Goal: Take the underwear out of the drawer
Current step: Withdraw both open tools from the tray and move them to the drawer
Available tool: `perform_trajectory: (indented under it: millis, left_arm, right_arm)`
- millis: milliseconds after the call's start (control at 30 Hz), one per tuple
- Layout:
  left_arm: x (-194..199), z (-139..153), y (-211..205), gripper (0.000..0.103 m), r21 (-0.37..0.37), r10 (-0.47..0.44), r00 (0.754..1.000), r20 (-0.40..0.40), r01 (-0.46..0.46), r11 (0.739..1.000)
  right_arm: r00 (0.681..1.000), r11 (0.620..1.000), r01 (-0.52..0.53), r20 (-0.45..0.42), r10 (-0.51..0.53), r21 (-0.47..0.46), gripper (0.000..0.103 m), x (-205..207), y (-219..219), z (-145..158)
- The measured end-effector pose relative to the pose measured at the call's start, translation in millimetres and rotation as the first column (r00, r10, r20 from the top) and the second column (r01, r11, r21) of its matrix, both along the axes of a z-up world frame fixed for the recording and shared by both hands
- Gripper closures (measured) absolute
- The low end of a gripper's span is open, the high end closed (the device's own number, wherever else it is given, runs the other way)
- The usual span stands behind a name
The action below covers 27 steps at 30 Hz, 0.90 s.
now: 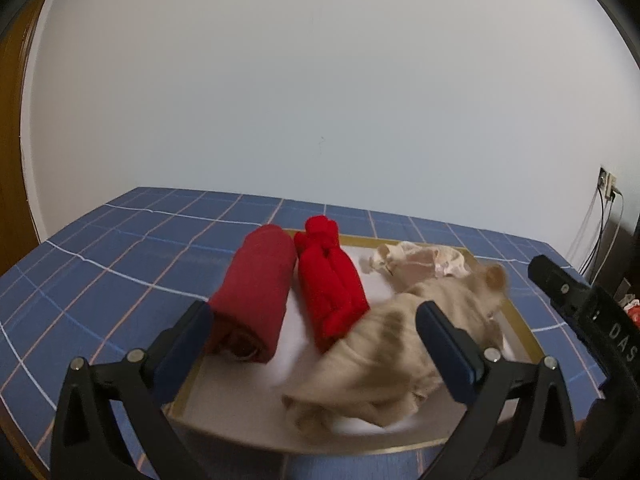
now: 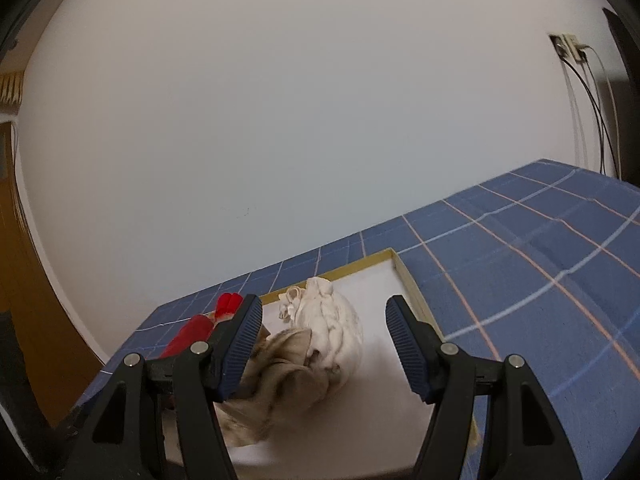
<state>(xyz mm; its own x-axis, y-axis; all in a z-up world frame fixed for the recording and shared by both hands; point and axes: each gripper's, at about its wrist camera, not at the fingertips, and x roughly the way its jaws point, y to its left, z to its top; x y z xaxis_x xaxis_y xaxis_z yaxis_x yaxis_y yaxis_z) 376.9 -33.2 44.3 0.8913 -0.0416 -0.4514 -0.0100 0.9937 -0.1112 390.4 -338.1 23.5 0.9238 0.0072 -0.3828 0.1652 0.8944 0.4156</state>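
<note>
Left gripper [image 1: 312, 322] and right gripper [image 2: 324, 340]: jaws apart, nothing grasped. Beige underwear [image 1: 384, 356] lies crumpled in the shallow gold-rimmed drawer [image 1: 520, 320], near side, blurred. Left of it: bright red roll [image 1: 332, 288], dark red roll [image 1: 252, 292]. Far corner: cream lace piece [image 1: 416, 262]. Drawer sits on blue checked cloth [image 1: 100, 256]. White wall [image 1: 320, 80] behind; socket with cables [image 2: 568, 50] far right.

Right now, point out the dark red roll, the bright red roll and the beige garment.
dark red roll [image 1: 256, 280], left wrist view, middle of its top side
bright red roll [image 1: 330, 284], left wrist view, middle of its length
beige garment [image 1: 384, 356], left wrist view, crumpled centre
</note>
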Motion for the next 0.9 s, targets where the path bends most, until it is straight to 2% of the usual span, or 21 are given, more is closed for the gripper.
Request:
perform_trajectory:
  millis: [433, 667, 900]
  left_arm:
    - [-40.5, 1.7, 7.1, 0.0, 0.058, -0.036, 0.999, 0.006, 0.035, 0.998]
    - [-58.8, -2.3, 22.5, 0.0, 0.049, -0.058, 0.998, -0.014, 0.059, 0.997]
    - [-90.4, -12.4, 36.5, 0.0, 0.101, -0.119, 0.991, -0.059, 0.125, 0.987]
  right_arm:
    - [0.999, 0.998, -0.031, 0.01, 0.032, -0.045, 0.036, -48.8, 10.7, 11.5]
    - [0.999, 0.999, -0.025, -0.031, 0.024, -0.031, 0.036, -66.4, 10.4, 7.8]
    - [0.995, 0.994, -0.069, -0.079, 0.062, -0.088, 0.036, -107.4, 11.9, 11.7]
